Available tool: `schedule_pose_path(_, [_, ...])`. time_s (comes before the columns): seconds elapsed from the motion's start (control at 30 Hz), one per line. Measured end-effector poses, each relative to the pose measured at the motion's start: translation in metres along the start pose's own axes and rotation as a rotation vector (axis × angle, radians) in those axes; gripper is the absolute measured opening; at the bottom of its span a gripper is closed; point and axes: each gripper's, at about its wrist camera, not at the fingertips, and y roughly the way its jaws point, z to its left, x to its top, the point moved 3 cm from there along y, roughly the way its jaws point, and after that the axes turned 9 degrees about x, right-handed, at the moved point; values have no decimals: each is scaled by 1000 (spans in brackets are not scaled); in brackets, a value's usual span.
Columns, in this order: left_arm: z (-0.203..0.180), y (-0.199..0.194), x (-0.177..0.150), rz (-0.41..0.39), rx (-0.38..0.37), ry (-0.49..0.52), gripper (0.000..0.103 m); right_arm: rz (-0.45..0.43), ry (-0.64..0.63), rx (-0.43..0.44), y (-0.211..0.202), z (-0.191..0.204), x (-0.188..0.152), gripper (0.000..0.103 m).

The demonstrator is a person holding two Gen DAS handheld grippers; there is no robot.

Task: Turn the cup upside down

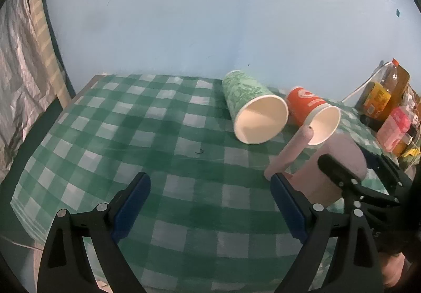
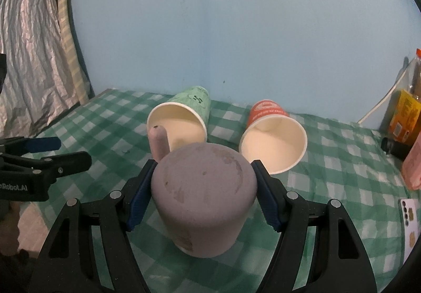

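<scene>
The right gripper (image 2: 204, 187) clamps the mauve cup (image 2: 204, 198) between its fingers, base up, handle (image 2: 158, 141) ahead and leftward. The left gripper (image 1: 210, 203) hangs with fingers wide and bare above the checked bench (image 1: 158, 135). Beyond the right fingers, a green paper cup (image 2: 184, 119) and an orange paper cup (image 2: 273, 137) lie tipped over.

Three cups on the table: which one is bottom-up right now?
The pink cup, gripped by the right gripper: its closed base faces up. The green cup and orange cup lie on their sides, mouths showing.
</scene>
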Motion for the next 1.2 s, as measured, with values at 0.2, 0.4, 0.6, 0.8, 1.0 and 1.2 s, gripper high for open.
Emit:
schedule_pose_path(0.2, [-6, -16, 4, -39, 8, 9, 94, -11, 12, 11, -10, -2, 1, 72])
schedule_pose_path(0.4, [-6, -43, 7, -123, 16, -21, 94, -54, 36, -2, -36, -5, 8, 79])
schedule_pose_path(0.6, [-10, -74, -6, -235, 9, -43, 101, -82, 37, -27, -73, -3, 12, 85])
schedule_pose_path(0.8, [-14, -95, -18, -290, 2, -17, 102, -102, 51, -36, -99, -1, 8, 87])
schedule_pose_path(1.0, [-17, -103, -21, -313, -6, -20, 103, -120, 58, -32, -116, 2, 0, 89])
schedule_pose_path(1.2, [-21, -107, -24, -321, 11, -10, 103, -117, 49, -34, -119, 5, -4, 89])
